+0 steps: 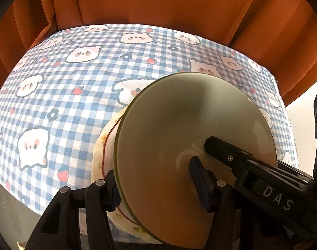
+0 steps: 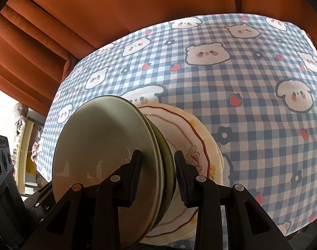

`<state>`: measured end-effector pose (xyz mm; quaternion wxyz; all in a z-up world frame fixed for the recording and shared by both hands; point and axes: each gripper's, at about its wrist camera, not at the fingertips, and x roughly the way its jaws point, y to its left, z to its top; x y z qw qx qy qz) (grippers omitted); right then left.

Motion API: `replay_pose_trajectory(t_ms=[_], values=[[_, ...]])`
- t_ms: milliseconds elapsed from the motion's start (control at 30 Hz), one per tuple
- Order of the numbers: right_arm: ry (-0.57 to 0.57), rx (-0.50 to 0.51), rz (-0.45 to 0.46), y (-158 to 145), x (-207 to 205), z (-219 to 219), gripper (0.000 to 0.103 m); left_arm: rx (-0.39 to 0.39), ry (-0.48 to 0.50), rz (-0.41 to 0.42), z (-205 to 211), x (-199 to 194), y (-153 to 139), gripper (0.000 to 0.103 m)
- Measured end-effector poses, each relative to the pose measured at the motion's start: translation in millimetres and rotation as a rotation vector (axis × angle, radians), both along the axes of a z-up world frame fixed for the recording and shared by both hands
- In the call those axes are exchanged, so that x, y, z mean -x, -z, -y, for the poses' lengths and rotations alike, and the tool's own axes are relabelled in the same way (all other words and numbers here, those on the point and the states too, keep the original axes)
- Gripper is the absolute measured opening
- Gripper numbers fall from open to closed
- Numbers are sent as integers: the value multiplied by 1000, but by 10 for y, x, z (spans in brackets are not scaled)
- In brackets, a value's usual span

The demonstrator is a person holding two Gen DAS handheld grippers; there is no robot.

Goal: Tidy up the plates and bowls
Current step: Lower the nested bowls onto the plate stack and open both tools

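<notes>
A green bowl point(image 1: 179, 125) sits nested on a white plate with a red wavy rim point(image 1: 102, 152), all tilted steeply in both views. My left gripper point(image 1: 156, 185) is shut on the bowl's near rim, one finger inside the bowl and one outside. My right gripper point(image 2: 158, 175) is shut on the opposite rim of the stacked green bowls point(image 2: 100, 145), one pad inside and one against the outer wall. The white plates point(image 2: 191, 137) lie under the bowls. The right gripper's finger point(image 1: 242, 160) reaches into the bowl in the left wrist view.
A table with a blue checked cloth with bear and strawberry prints point(image 1: 75, 87) spreads beyond the stack; it also shows in the right wrist view point(image 2: 252, 95). An orange curtain point(image 1: 158, 2) hangs behind the table's far edge.
</notes>
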<state>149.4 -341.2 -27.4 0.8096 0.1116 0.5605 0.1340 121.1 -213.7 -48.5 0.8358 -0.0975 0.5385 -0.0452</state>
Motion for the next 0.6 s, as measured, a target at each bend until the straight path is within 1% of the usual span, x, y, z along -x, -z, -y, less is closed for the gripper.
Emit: replay_pose_trajectory(t_ms=[100,167,233,300,400,500,600], values=[[-3,-10,-3,10,27,5,36,-40,-8,16,-11,36,-23,61],[-5,-9,-2,11,43,-6,38,-50,-14,13,-38,49,-24,64],[3,-5,-5,9,61,-6,42,-44,-14,19,-84,58,-42,68],[21,0,2,-21,91,5,52,-46,-12,37,-134,68,-82,72],[52,15,26,-102,146,12,60,-44,6,68,-213,82,-139,78],[75,49,59,-195,205,-24,61,-42,41,104,-246,114,-213,79],[106,89,97,-300,292,-95,61,-74,86,161,-269,168,-329,79]])
